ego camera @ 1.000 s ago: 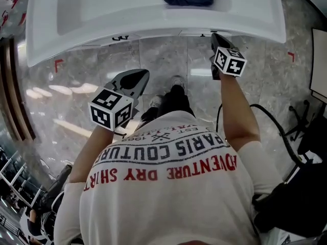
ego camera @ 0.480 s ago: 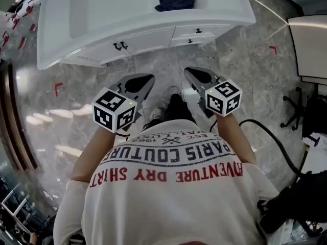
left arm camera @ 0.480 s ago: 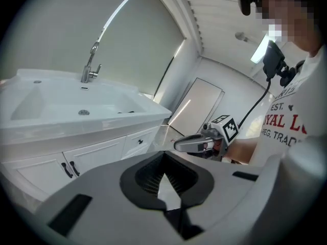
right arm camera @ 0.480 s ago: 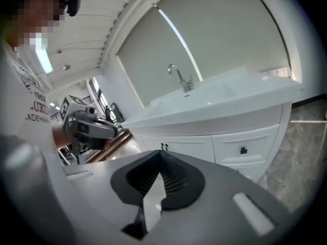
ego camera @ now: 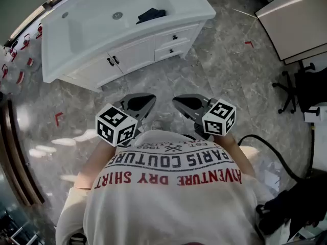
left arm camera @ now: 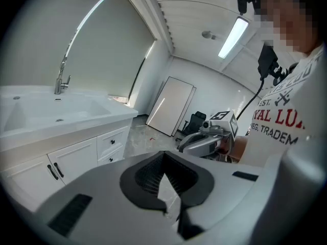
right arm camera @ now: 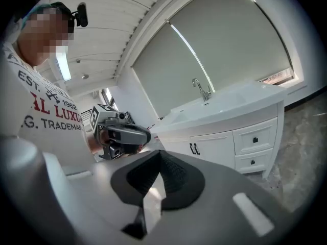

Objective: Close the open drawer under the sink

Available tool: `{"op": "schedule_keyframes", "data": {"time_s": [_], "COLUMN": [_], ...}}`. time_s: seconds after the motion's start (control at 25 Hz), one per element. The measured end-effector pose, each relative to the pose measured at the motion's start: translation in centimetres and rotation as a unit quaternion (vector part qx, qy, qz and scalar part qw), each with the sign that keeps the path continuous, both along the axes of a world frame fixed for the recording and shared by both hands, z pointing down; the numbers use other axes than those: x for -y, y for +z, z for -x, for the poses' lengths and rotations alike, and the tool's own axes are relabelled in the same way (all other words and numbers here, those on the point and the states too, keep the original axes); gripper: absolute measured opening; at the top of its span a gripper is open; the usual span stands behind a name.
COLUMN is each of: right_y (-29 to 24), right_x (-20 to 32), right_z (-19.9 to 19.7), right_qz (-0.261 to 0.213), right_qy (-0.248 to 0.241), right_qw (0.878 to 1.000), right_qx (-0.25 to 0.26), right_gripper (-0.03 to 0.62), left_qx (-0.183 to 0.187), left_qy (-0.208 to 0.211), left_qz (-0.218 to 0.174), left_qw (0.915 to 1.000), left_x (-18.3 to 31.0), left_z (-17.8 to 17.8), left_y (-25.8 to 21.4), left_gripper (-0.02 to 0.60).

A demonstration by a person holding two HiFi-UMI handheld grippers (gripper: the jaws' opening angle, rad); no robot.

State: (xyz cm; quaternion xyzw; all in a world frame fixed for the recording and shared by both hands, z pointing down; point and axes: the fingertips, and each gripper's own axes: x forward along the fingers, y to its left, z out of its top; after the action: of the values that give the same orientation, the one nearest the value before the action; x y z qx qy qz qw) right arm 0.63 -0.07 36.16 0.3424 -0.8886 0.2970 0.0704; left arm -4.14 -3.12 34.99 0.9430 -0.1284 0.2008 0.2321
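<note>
Far left of centre: white sink cabinet (ego camera: 84, 71). At its right end, two white drawers with small black knobs, upper (ego camera: 175, 37) and lower (ego camera: 176, 50). Apparently flush with the front, none visibly open (too small from here to swear to a last sliver).

Left hand-held gripper (ego camera: 137, 103) and right hand-held gripper (ego camera: 185, 104) near the torso, side by side, well apart from the cabinet. Jaws together on each, nothing between them.

Risks, judged:
- A drawer not fully seated and creeping out again, for want of a firm final push. No way to check from this far off.
- Tripping on the black cable (ego camera: 278, 160) across the grey marble floor (ego camera: 219, 70), near right, if stepping backward.

Counted:
- two drawers
- two white cabinet doors (ego camera: 134, 53)
- one white basin (ego camera: 94, 24)
- one chrome tap (left arm camera: 61, 79)
- one dark blue cloth (ego camera: 150, 15) on the white worktop (ego camera: 189, 4)
- two hand-held grippers
</note>
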Motion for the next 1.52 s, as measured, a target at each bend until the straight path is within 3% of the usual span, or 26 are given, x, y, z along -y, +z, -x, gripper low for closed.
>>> {"op": "schedule_keyframes", "data": {"time_s": [0.24, 0.6, 0.8, 1.04, 1.52], "right_y": [-0.2, -1.0, -2.0, -3.0, -4.1], "right_x": [-10.2, -34.5, -43.4, -47.1, -47.1], "right_z": [-0.1, -1.4, -0.6, 2.2, 5.0], "right_qz": [-0.026, -0.029, -0.028, -0.039, -0.049], "right_qy": [0.014, 0.071, 0.081, 0.080, 0.070], "right_qw": [0.999, 0.996, 0.995, 0.995, 0.995], "right_qx": [-0.035, -0.048, -0.053, -0.053, -0.059], "right_gripper": [0.000, 0.000, 0.000, 0.000, 0.000], "left_qx": [-0.010, -0.024, -0.019, -0.020, -0.020], "left_qy": [0.018, 0.047, 0.055, 0.046, 0.033], "left_qz": [-0.012, 0.003, -0.008, -0.024, -0.043], "left_qw": [0.9997, 0.9986, 0.9983, 0.9985, 0.9983], "left_x": [-9.7, -34.1, -44.0, -48.3, -48.3], "left_z": [-0.6, -1.3, -0.2, 2.3, 5.2], "left_y": [0.1, 0.8, -1.3, -2.7, -4.0], "left_gripper": [0.000, 0.000, 0.000, 0.000, 0.000]}}
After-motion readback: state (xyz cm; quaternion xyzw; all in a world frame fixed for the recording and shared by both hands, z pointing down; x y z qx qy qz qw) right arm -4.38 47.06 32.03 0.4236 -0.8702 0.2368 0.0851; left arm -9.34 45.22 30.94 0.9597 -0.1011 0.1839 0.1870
